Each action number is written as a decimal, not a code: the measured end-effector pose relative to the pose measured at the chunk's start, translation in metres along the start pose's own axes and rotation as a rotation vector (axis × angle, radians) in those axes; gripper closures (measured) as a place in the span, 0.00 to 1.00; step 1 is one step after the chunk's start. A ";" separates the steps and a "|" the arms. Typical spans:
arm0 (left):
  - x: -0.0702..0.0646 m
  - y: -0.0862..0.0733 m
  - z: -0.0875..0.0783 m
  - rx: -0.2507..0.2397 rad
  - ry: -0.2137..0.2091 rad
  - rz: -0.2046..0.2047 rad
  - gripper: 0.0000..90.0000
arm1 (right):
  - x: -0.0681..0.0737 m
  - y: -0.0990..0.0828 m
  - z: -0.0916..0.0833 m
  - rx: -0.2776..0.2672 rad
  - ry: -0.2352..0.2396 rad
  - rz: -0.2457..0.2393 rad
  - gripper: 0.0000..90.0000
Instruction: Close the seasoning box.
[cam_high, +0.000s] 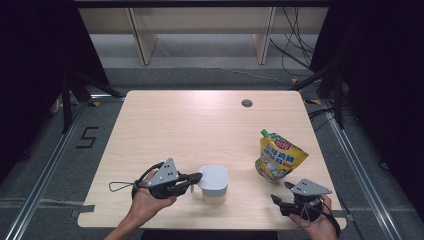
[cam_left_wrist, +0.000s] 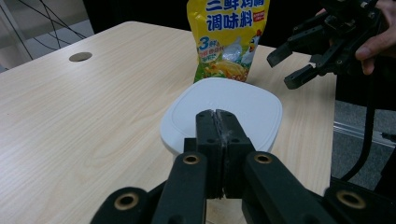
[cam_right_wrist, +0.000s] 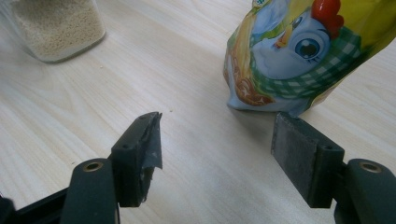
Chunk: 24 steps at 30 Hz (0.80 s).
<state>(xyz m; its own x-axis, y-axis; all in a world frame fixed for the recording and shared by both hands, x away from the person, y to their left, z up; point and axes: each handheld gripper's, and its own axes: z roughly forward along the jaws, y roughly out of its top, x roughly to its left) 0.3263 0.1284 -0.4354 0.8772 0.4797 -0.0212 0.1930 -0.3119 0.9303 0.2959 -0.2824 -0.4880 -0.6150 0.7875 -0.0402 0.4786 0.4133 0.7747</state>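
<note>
A clear jar of beige granules (cam_right_wrist: 56, 23) with a white rounded-square lid (cam_high: 214, 179) stands near the table's front edge. My left gripper (cam_high: 197, 176) is shut, its joined tips (cam_left_wrist: 217, 114) at the lid's near-left edge (cam_left_wrist: 243, 100) with nothing between the jaws. A yellow spouted seasoning pouch (cam_high: 279, 157) with a chicken picture (cam_right_wrist: 299, 51) stands upright to the right of the jar. My right gripper (cam_high: 280, 192) stays open just in front of the pouch, with bare table between its jaws (cam_right_wrist: 217, 140). It appears again beside the pouch (cam_left_wrist: 229, 37) as the far gripper (cam_left_wrist: 289, 65).
The light wooden table (cam_high: 200, 125) has a round cable hole (cam_high: 246, 103) at the back right. Beyond it are wooden shelf legs (cam_high: 142, 45) and floor cables (cam_high: 295, 45). Black stands (cam_high: 70, 95) flank both sides.
</note>
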 end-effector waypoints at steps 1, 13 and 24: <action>0.001 0.000 -0.002 -0.002 -0.003 -0.006 0.94 | 0.000 0.000 0.000 0.003 0.002 0.007 0.38; 0.015 -0.015 -0.018 0.000 0.039 -0.104 0.46 | 0.000 0.000 0.000 0.007 0.008 -0.003 0.38; 0.020 -0.044 -0.032 0.036 0.055 -0.125 0.34 | 0.001 0.000 0.000 0.001 -0.008 -0.025 0.37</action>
<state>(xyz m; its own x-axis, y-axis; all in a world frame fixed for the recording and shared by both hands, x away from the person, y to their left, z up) 0.3214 0.1775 -0.4649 0.8199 0.5608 -0.1152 0.3159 -0.2755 0.9079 0.2953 -0.2819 -0.4882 -0.6213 0.7809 -0.0646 0.4638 0.4328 0.7730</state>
